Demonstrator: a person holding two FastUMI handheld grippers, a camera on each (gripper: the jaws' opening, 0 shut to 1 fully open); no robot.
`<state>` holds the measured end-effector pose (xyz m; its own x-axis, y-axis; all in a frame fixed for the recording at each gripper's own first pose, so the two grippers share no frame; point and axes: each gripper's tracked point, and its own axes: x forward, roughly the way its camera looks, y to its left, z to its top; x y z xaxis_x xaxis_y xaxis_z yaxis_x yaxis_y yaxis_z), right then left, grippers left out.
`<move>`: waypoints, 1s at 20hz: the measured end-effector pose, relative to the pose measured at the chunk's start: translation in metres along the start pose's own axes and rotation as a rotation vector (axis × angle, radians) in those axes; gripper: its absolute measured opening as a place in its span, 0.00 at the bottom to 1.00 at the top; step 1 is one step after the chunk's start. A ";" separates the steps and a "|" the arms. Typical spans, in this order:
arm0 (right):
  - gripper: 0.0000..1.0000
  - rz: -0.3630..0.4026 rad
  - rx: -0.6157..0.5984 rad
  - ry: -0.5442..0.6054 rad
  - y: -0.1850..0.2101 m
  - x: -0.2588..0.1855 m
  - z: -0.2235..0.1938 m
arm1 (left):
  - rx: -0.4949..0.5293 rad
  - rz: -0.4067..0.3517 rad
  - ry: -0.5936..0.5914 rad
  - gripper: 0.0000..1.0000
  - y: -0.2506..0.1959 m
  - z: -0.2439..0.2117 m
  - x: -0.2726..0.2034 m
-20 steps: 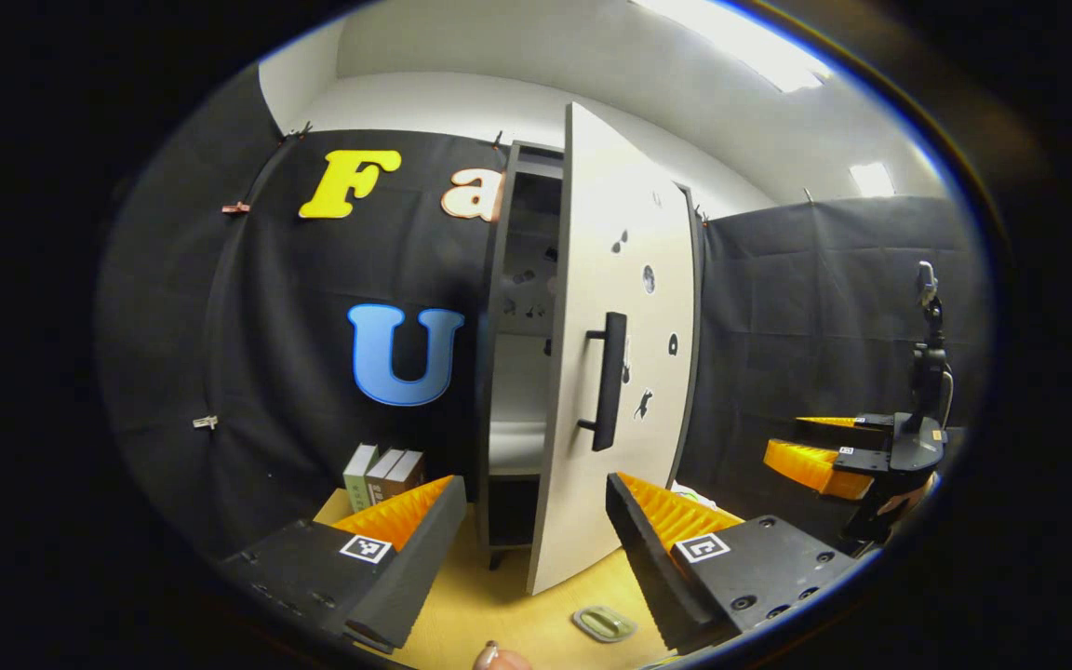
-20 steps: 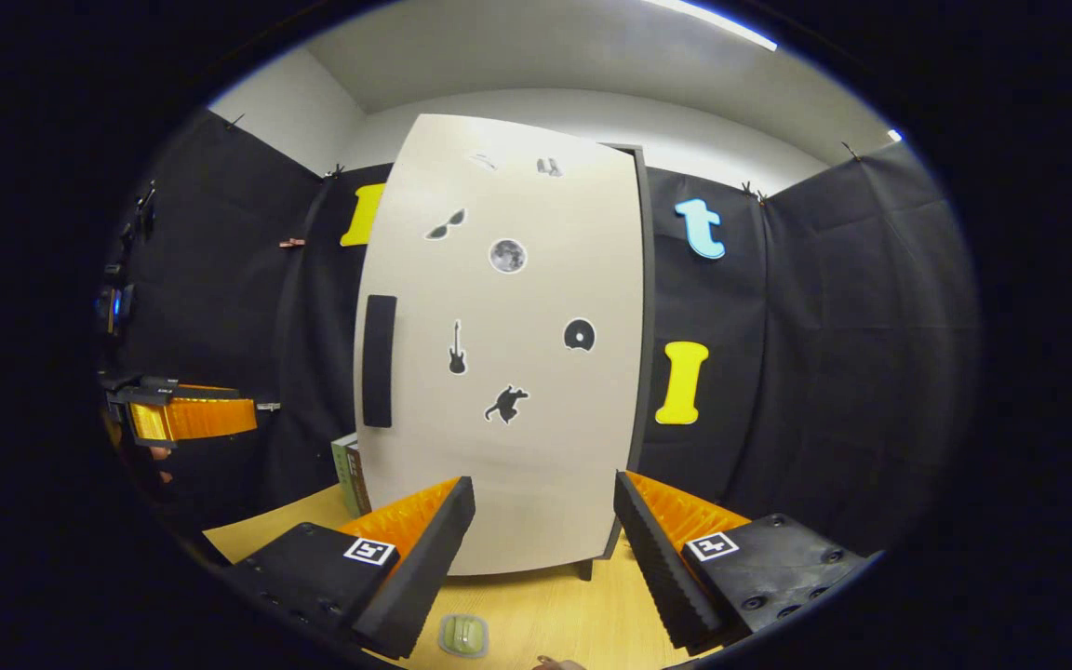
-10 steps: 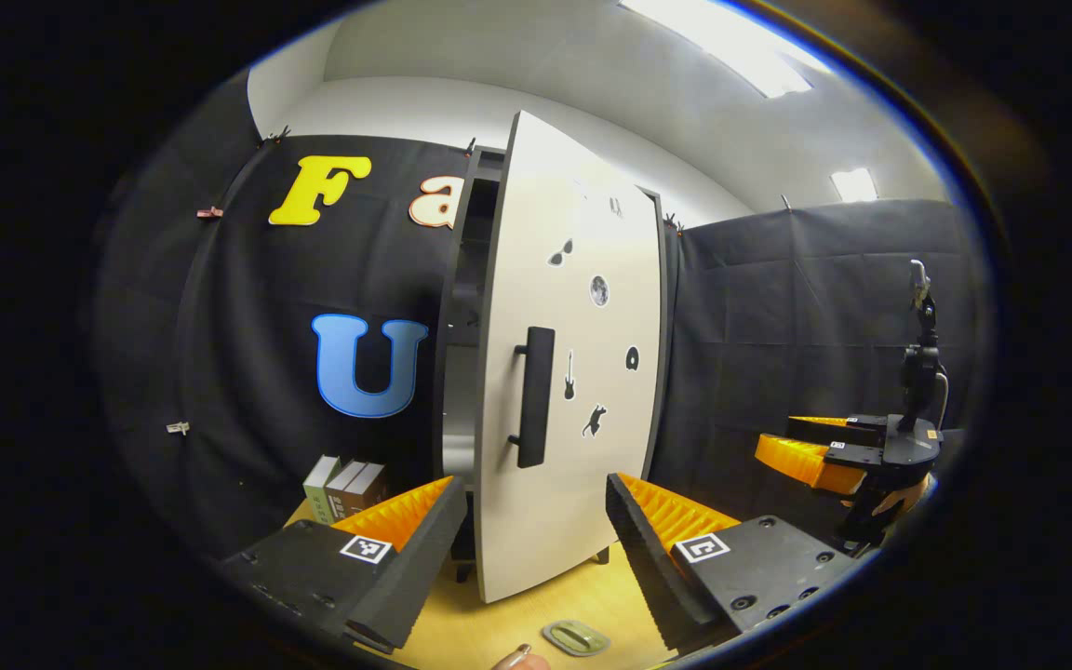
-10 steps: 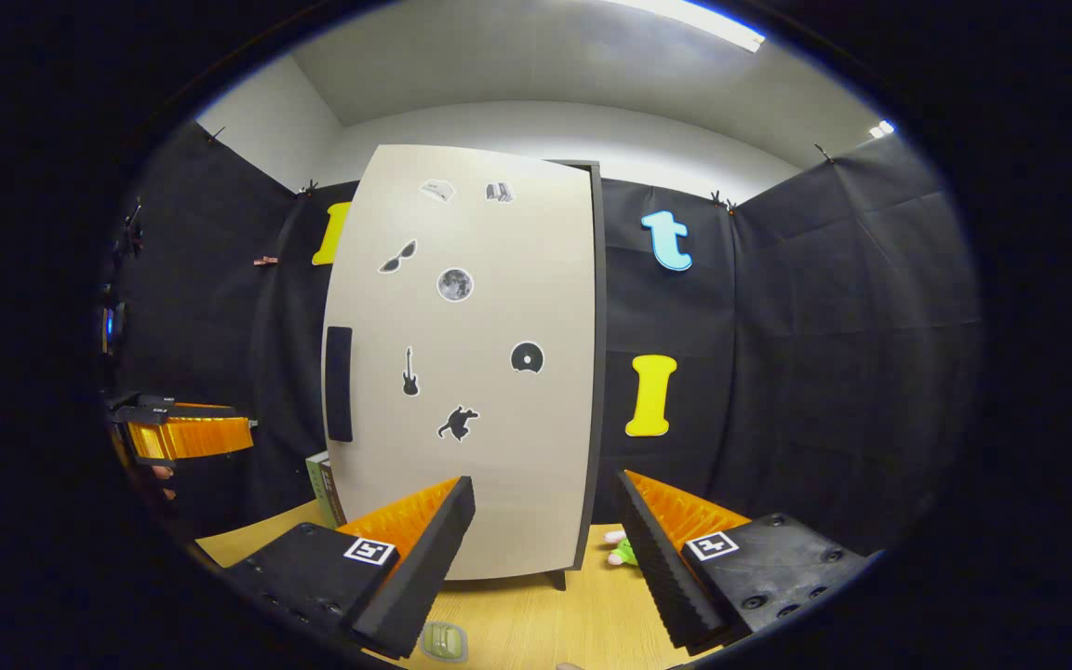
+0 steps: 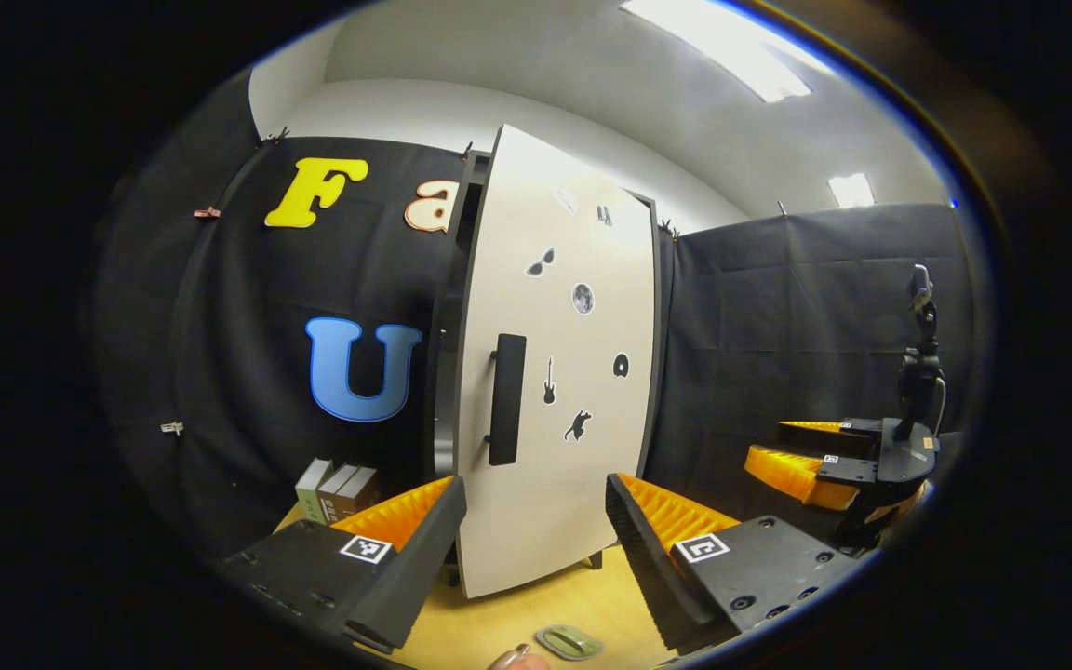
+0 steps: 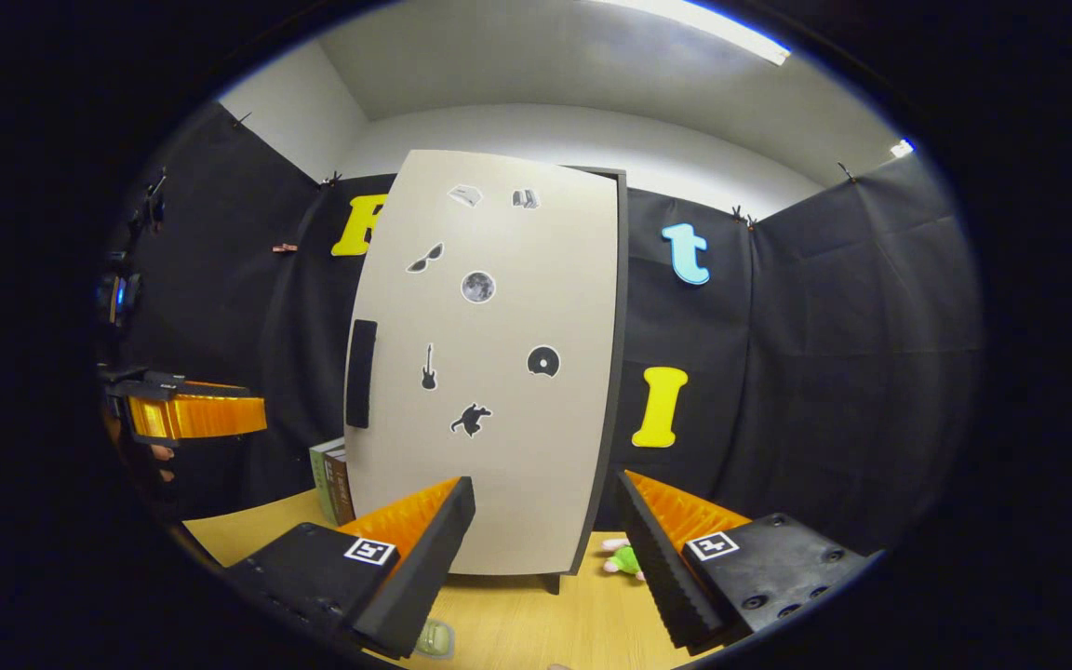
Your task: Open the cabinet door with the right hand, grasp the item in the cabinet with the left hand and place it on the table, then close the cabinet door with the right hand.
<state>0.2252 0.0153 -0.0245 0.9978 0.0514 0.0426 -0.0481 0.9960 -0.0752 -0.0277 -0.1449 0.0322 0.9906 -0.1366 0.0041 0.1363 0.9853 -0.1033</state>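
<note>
The tall cabinet's pale door (image 5: 573,437) with small stickers and a dark bar handle (image 5: 506,398) stands almost shut, with a thin dark gap at its left edge. In the right gripper view the door (image 6: 508,419) and handle (image 6: 361,372) face me squarely. A small flat pale-green item (image 5: 569,642) lies on the wooden table (image 5: 508,614) under my open left gripper (image 5: 536,544), which holds nothing. My right gripper (image 6: 541,549) is open, holds nothing and is off the door. The item (image 6: 435,639) lies by its left finger.
Several books (image 5: 336,489) stand left of the cabinet. A small green toy (image 6: 624,558) lies on the table by the cabinet's right foot. The right gripper (image 5: 769,445) hangs at the right of the left gripper view; the left gripper (image 6: 220,417) is at the far left.
The door has swung from well open to nearly shut. Both grippers stay open and have drawn back a little from the cabinet.
</note>
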 end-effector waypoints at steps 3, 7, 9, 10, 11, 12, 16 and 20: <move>0.97 -0.009 0.017 0.007 0.000 -0.002 -0.002 | 0.004 -0.001 -0.003 0.95 0.000 0.001 -0.001; 0.97 -0.025 0.022 -0.015 -0.006 -0.002 0.006 | 0.008 0.001 0.005 0.95 0.002 -0.002 -0.001; 0.97 -0.018 0.020 -0.027 -0.004 -0.001 0.008 | 0.010 0.007 0.012 0.95 0.004 -0.003 -0.001; 0.97 -0.002 0.026 -0.029 0.000 -0.002 0.008 | 0.010 0.009 0.011 0.95 0.004 -0.003 -0.001; 0.97 0.011 0.033 -0.025 0.003 -0.002 0.006 | 0.008 0.008 0.011 0.95 0.003 -0.003 0.000; 0.97 0.029 0.038 -0.024 0.007 -0.003 0.006 | 0.007 0.007 0.011 0.95 0.002 -0.003 0.001; 0.97 0.052 0.018 -0.020 0.011 -0.001 0.005 | 0.011 0.008 0.014 0.95 0.000 -0.005 0.004; 0.97 0.047 0.008 -0.010 0.009 0.002 0.002 | 0.014 0.001 0.020 0.95 -0.003 -0.007 0.005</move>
<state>0.2262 0.0249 -0.0232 0.9939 0.0992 0.0489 -0.0957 0.9930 -0.0698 -0.0227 -0.1497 0.0254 0.9904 -0.1377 -0.0157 0.1357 0.9867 -0.0895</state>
